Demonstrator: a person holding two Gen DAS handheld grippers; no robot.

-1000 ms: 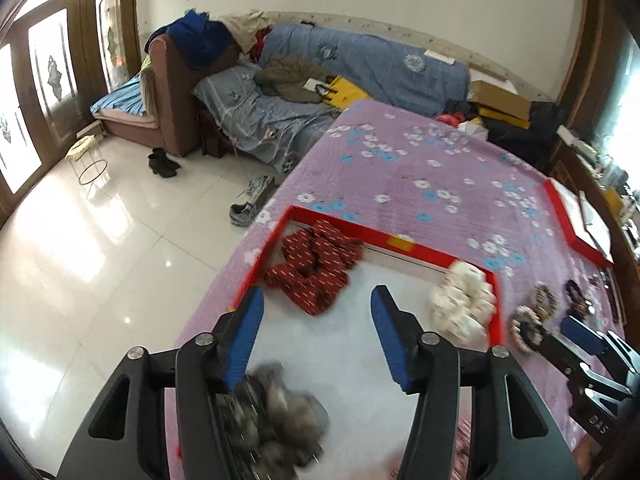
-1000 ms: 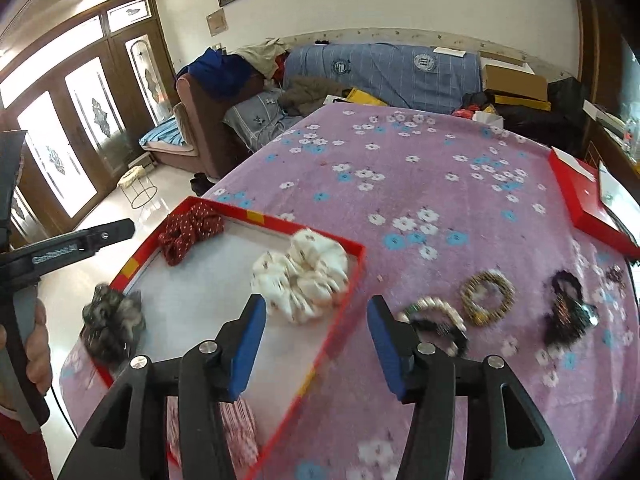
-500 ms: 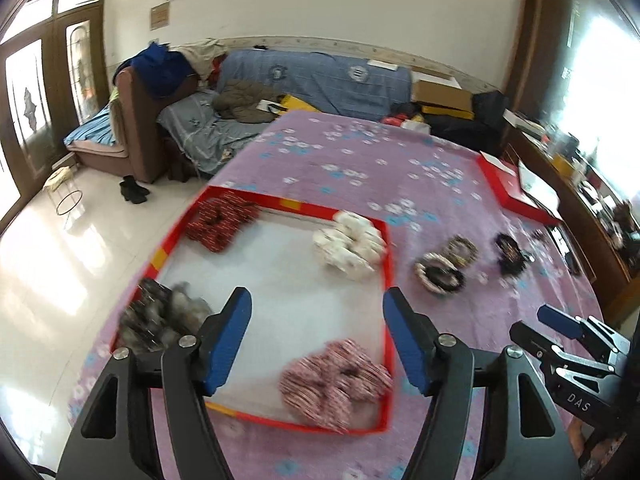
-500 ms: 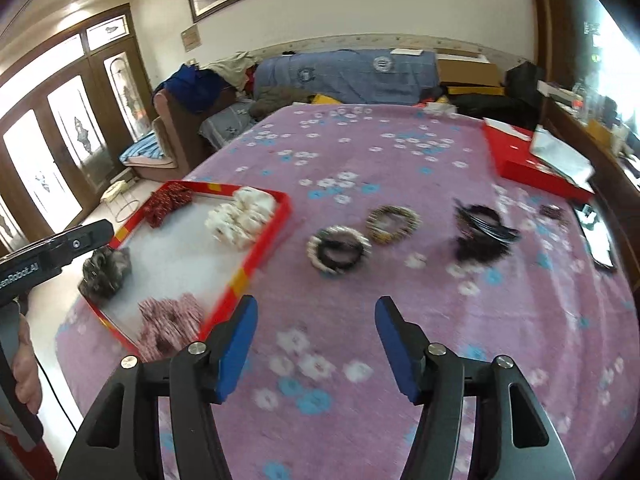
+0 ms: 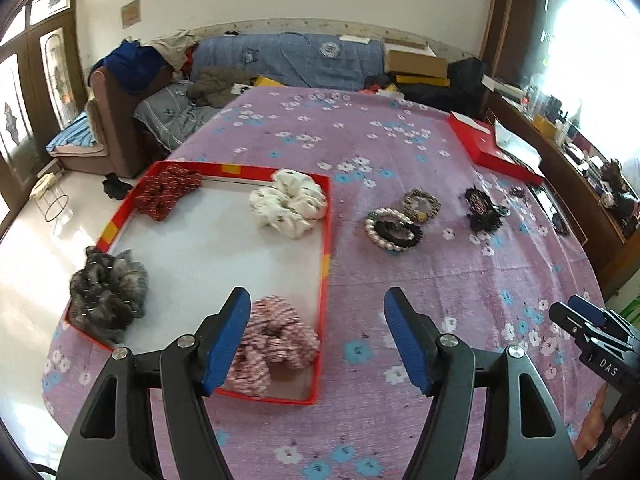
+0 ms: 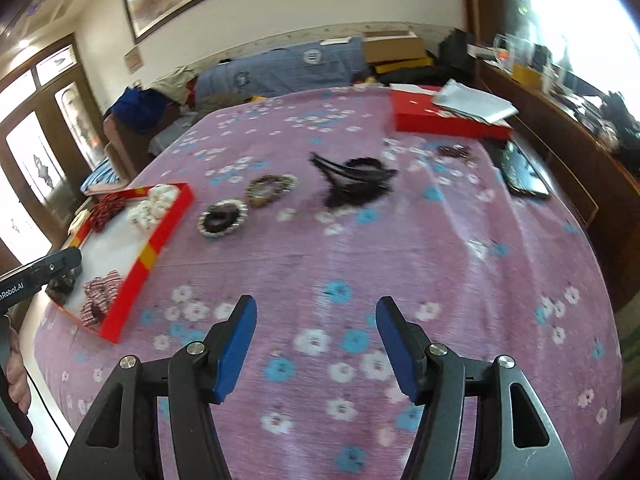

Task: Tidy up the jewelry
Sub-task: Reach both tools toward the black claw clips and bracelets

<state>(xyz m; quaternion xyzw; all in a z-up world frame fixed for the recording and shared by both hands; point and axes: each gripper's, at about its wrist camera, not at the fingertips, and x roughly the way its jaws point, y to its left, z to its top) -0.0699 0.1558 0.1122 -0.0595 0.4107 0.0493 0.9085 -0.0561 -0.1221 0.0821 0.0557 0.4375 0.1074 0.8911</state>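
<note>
both held above the purple flowered cloth (image 6: 400, 248), carrying nothing: left gripper (image 5: 318, 336) with jaws spread wide over the near right corner of the red tray (image 5: 325, 264), right gripper (image 6: 314, 340) likewise spread over bare cloth. four scrunchies already in the tray – dark red (image 5: 166, 192) at 10 o'clock, white (image 5: 290, 206) at 12, grey (image 5: 106, 294) at 9, striped pink (image 5: 272, 344) close under the left blue pad. still loose on the cloth, toward 1 o'clock in the left view: a pearl-and-black bracelet (image 5: 393, 229), touching a beaded bracelet (image 5: 422, 204), then a black tangle (image 5: 484, 210) further right. probably best to take the pearl-and-black bracelet next, nearest the tray; worth approaching low with jaws kept wide, straddling one side of the ring rather than the whole, and lifting clear of the touching neighbour so as not to drag it. hard to tell – whether the black tangle is one piece or several, blurred in the right view (image 6: 352, 182); a small dark item (image 6: 454, 151) near the red box (image 6: 448, 120) too smeared to name; the grey scrunchie spilling over the tray wall, its far side cut off.
</note>
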